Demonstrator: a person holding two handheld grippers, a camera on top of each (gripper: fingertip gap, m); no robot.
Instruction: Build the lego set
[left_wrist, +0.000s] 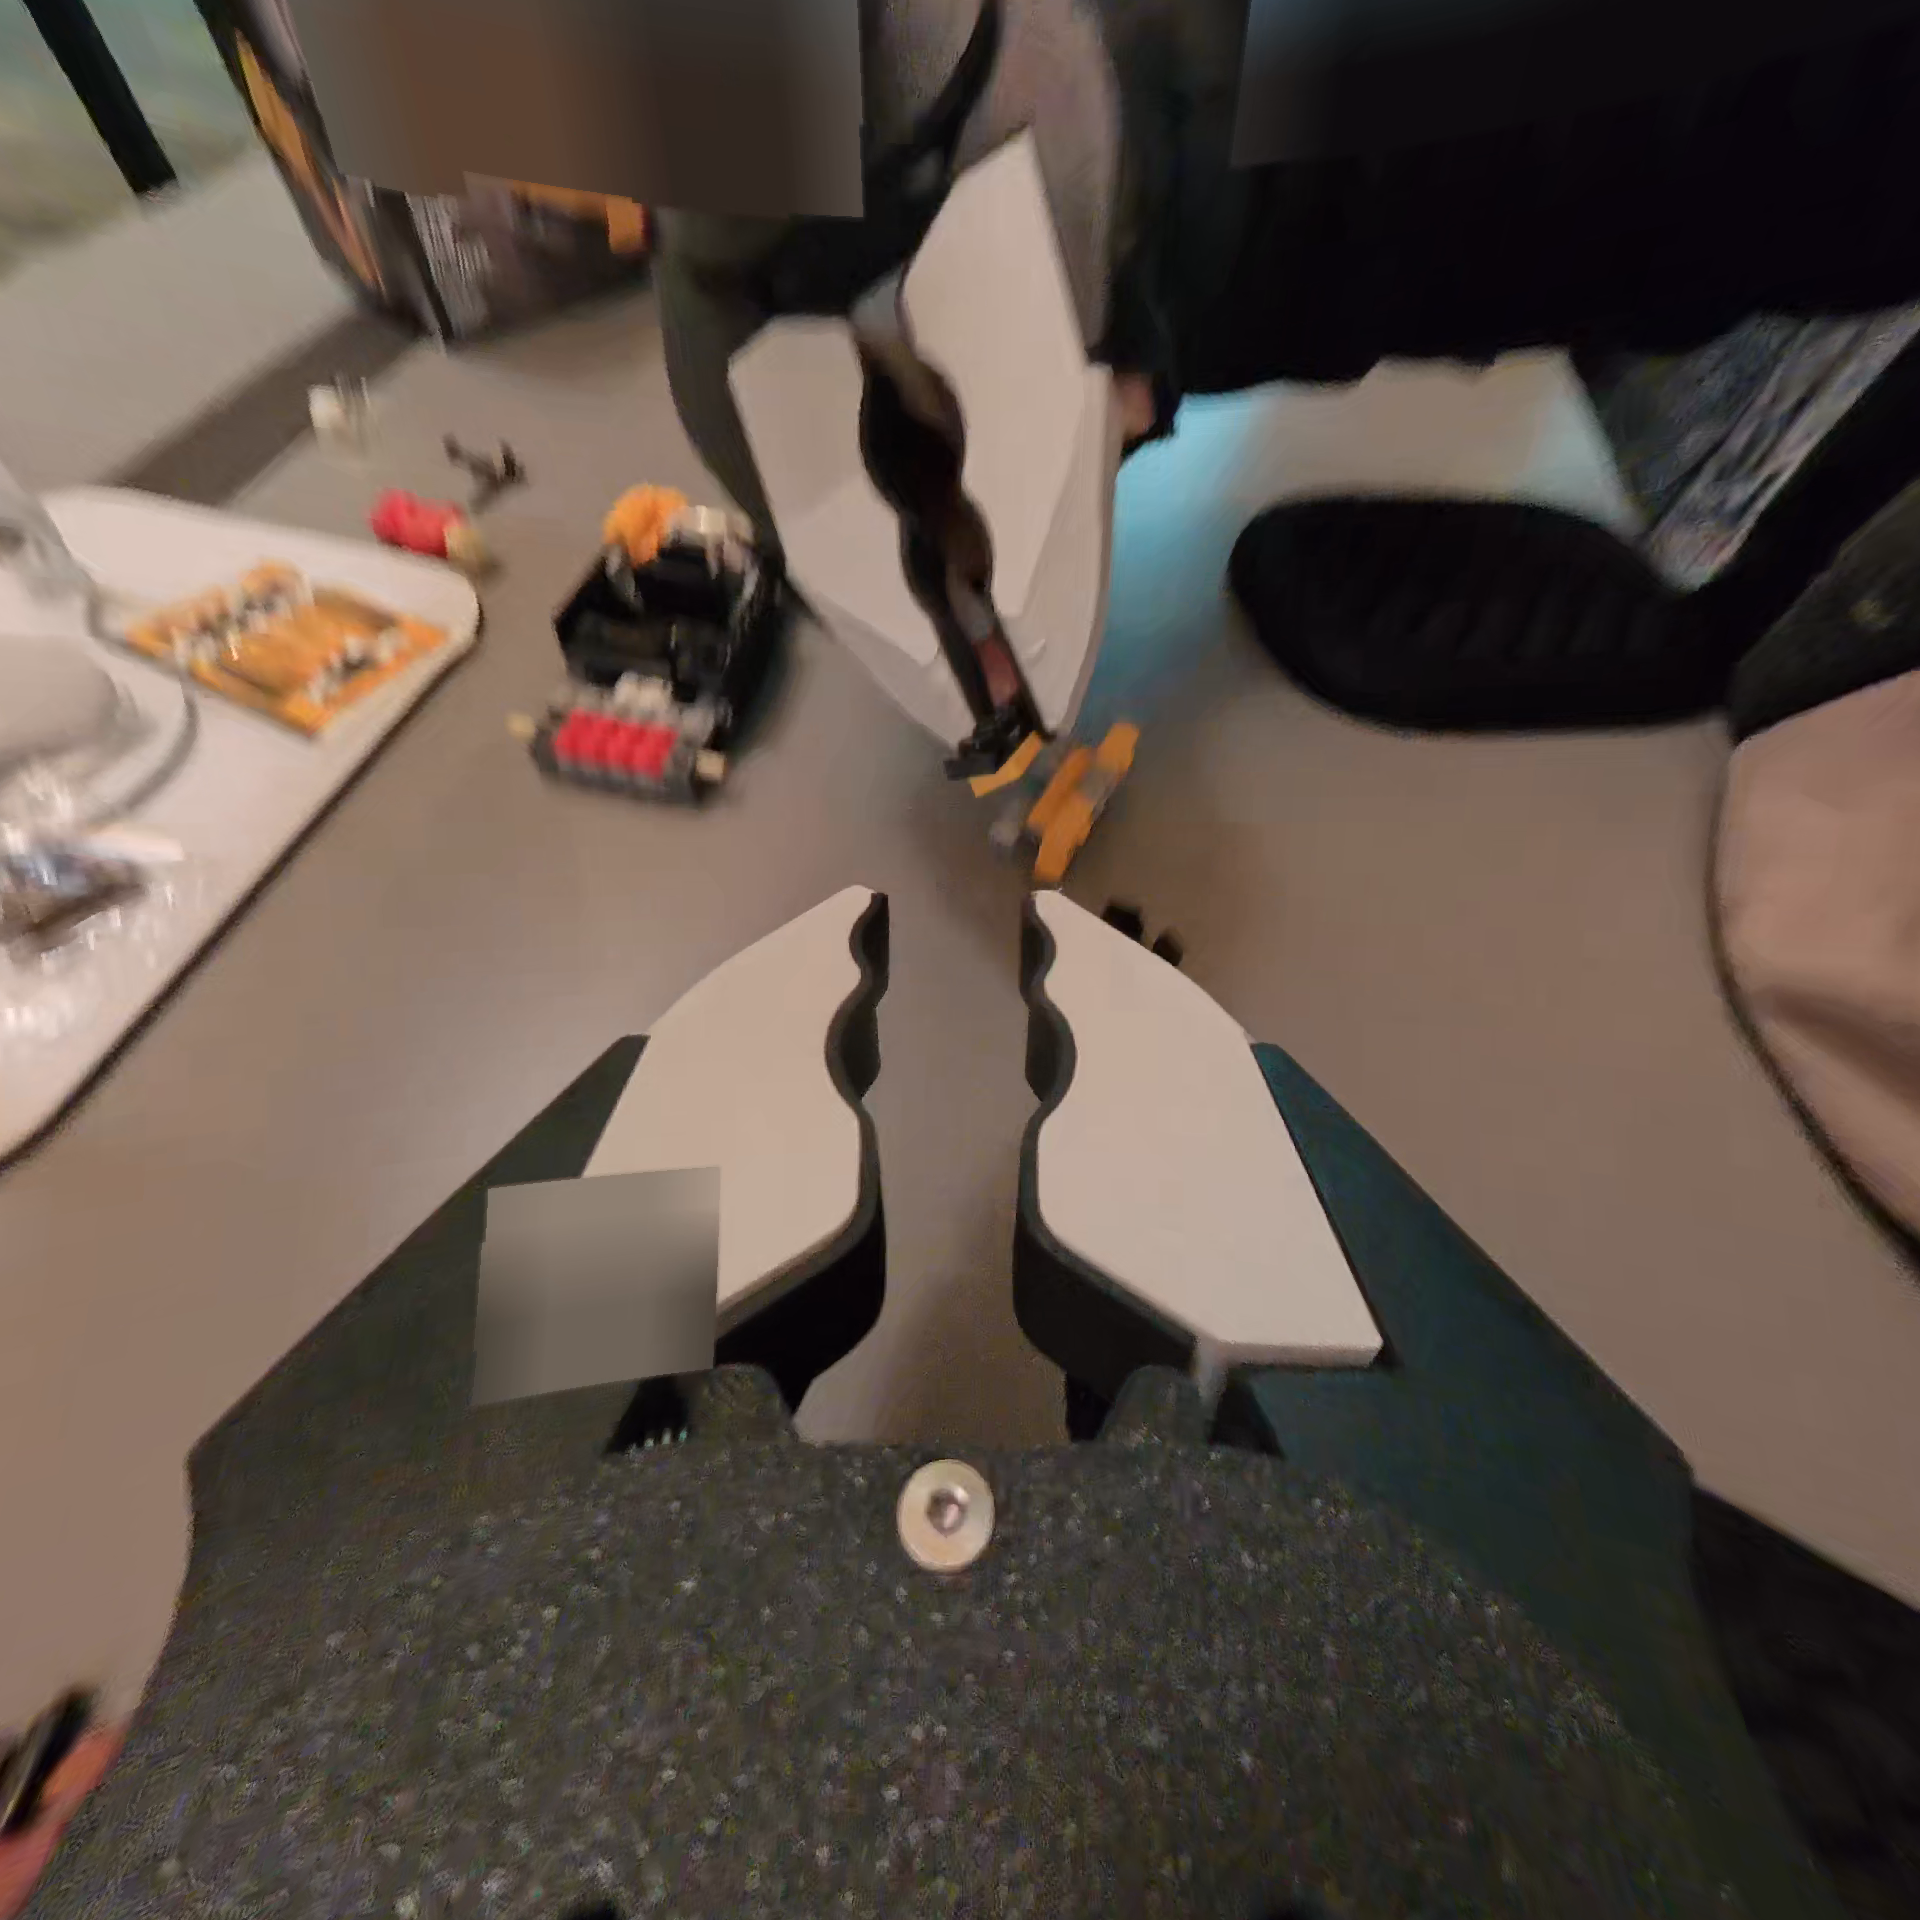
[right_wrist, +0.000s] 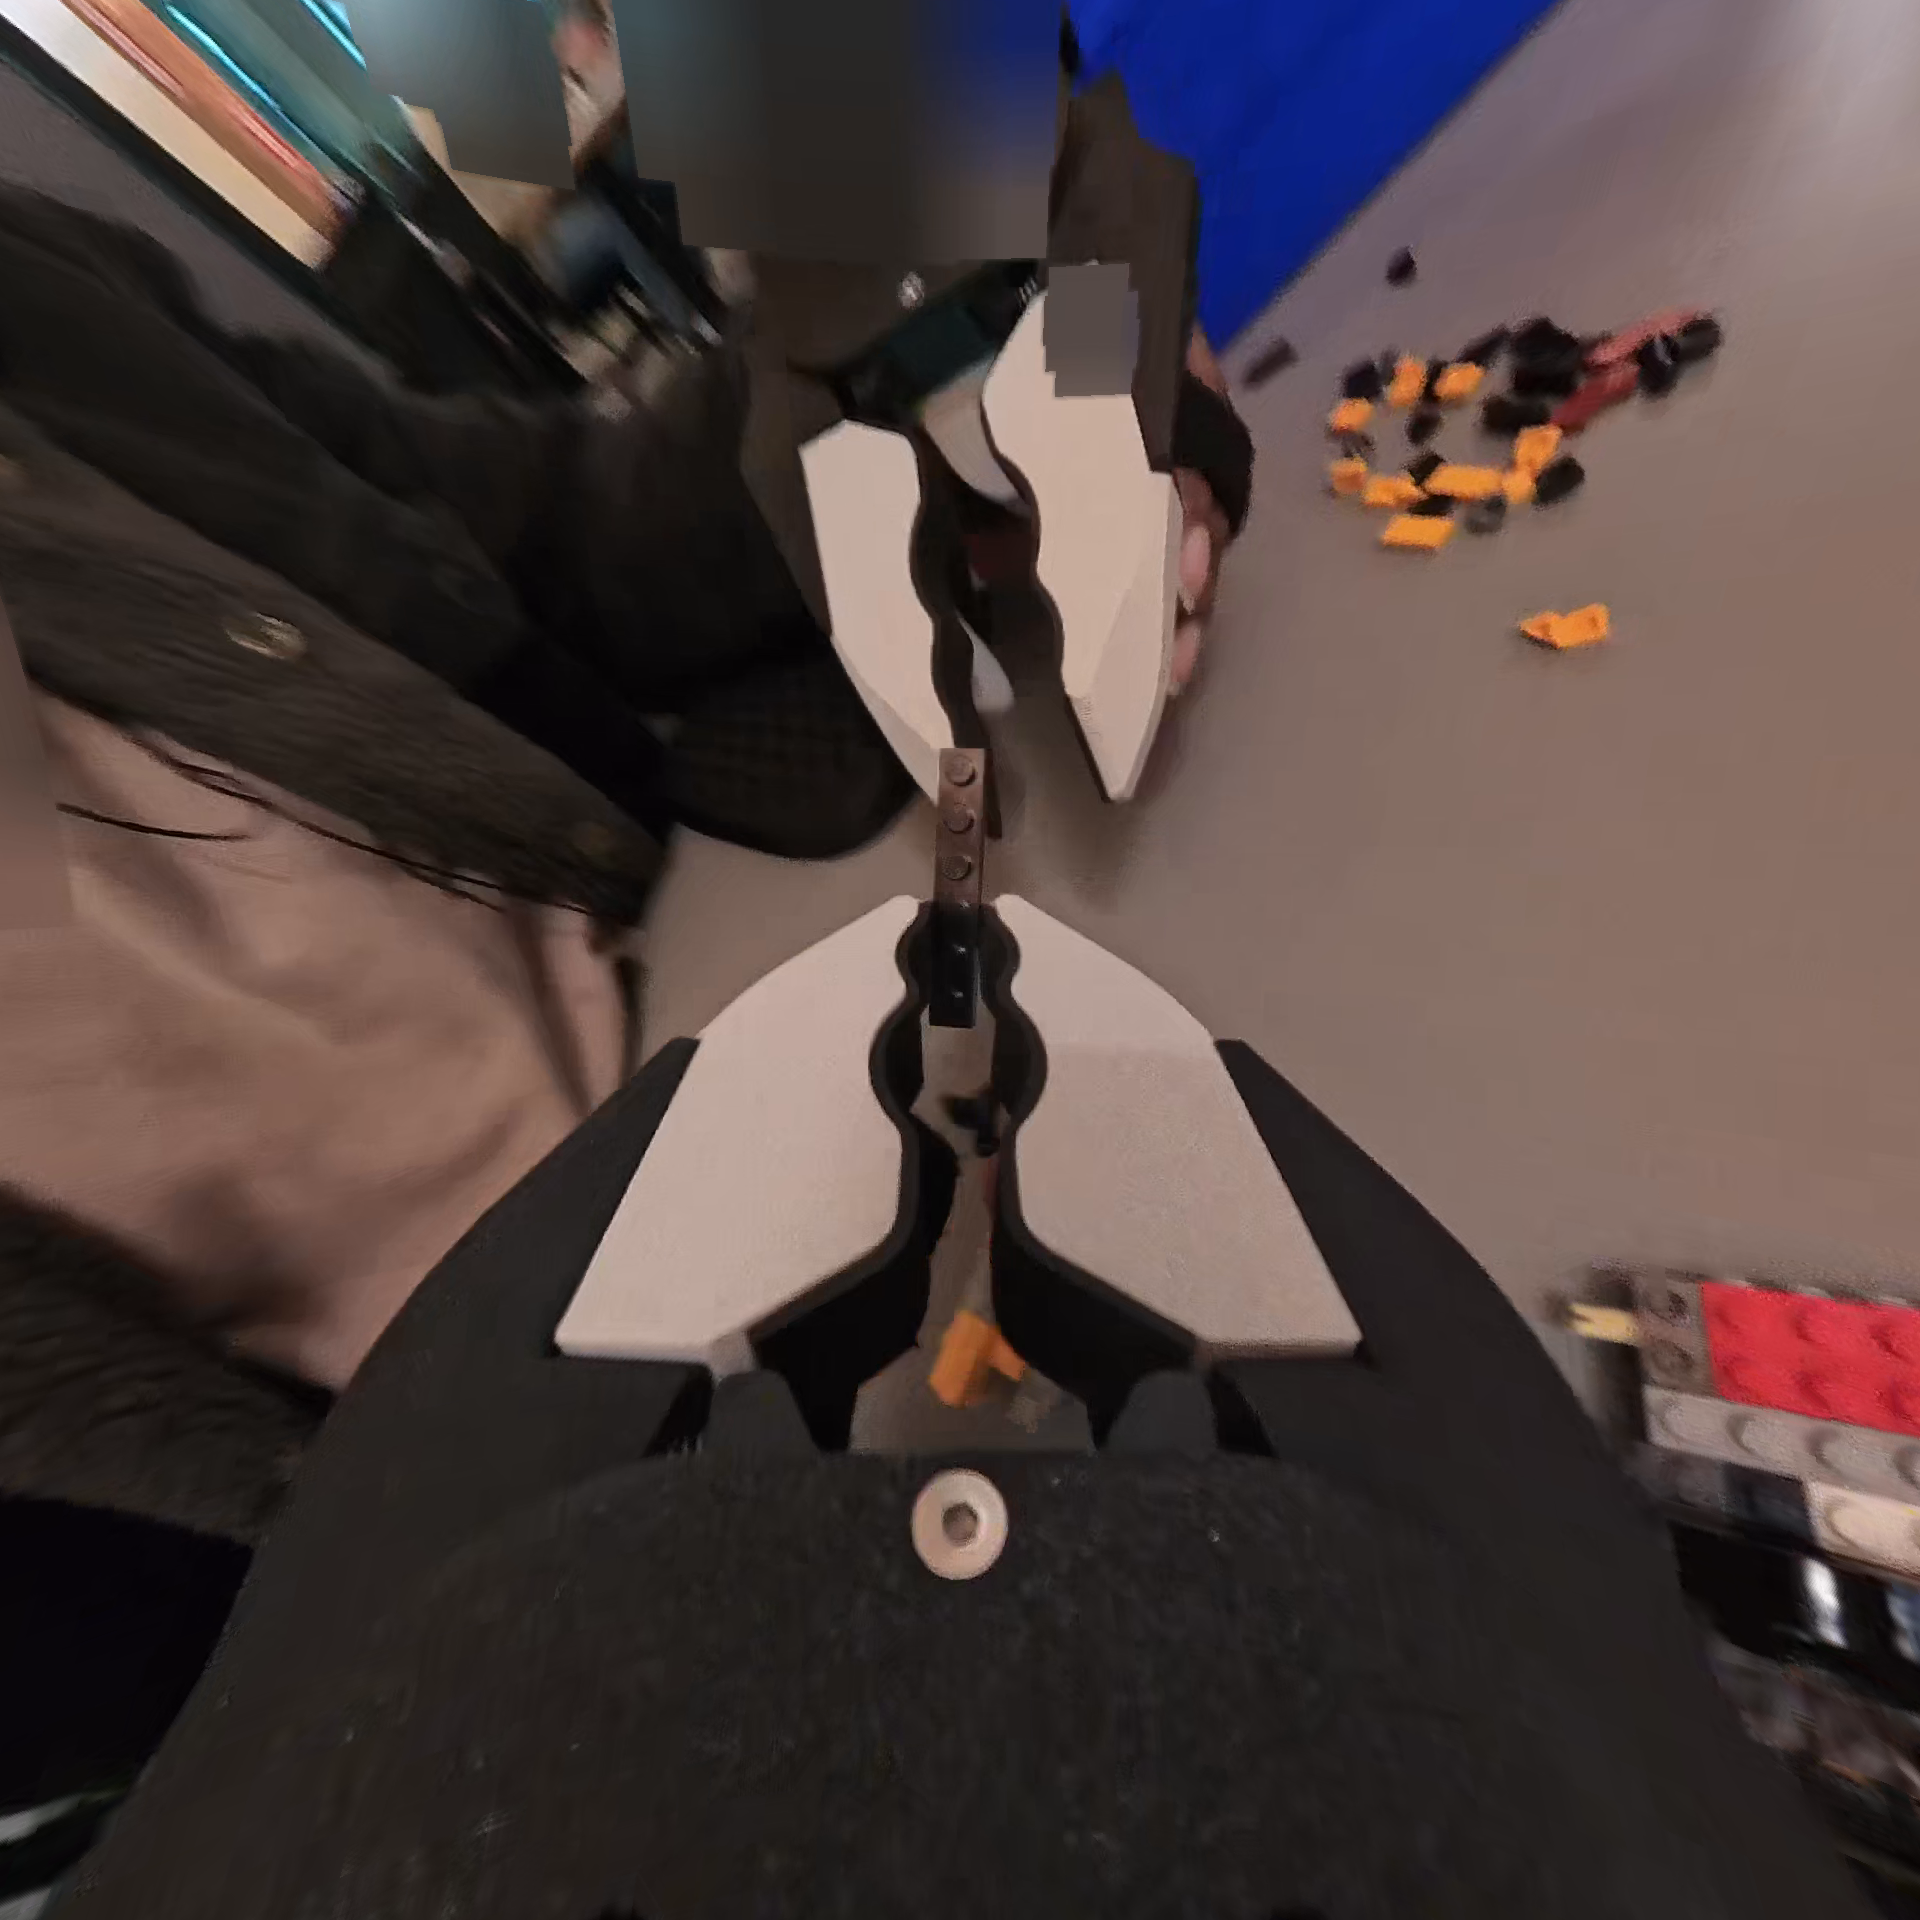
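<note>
My right gripper (right_wrist: 956, 925) is shut on a long dark studded plate (right_wrist: 961, 862), which sticks out forward past its tips. My left gripper (left_wrist: 956, 914) is open and empty above the grey table (left_wrist: 520, 1039). In the left wrist view the right gripper (left_wrist: 1008, 717) points down just ahead of my left tips, with the dark plate (left_wrist: 987, 738) at its end. Under it lies an orange piece (left_wrist: 1081, 800). In the right wrist view the left gripper (right_wrist: 1029, 779) faces me, its tips close to the plate's far end; contact cannot be told.
A black build with red bricks (left_wrist: 655, 665) stands at centre left, and shows at lower right in the right wrist view (right_wrist: 1808, 1361). A white tray (left_wrist: 260, 790) holds an orange assembly (left_wrist: 281, 644). Loose orange and black pieces (right_wrist: 1455, 436) lie far right. A person's clothing (right_wrist: 260, 935) fills the left. Only a small space, under 4 cm, lies between the two pairs of fingers.
</note>
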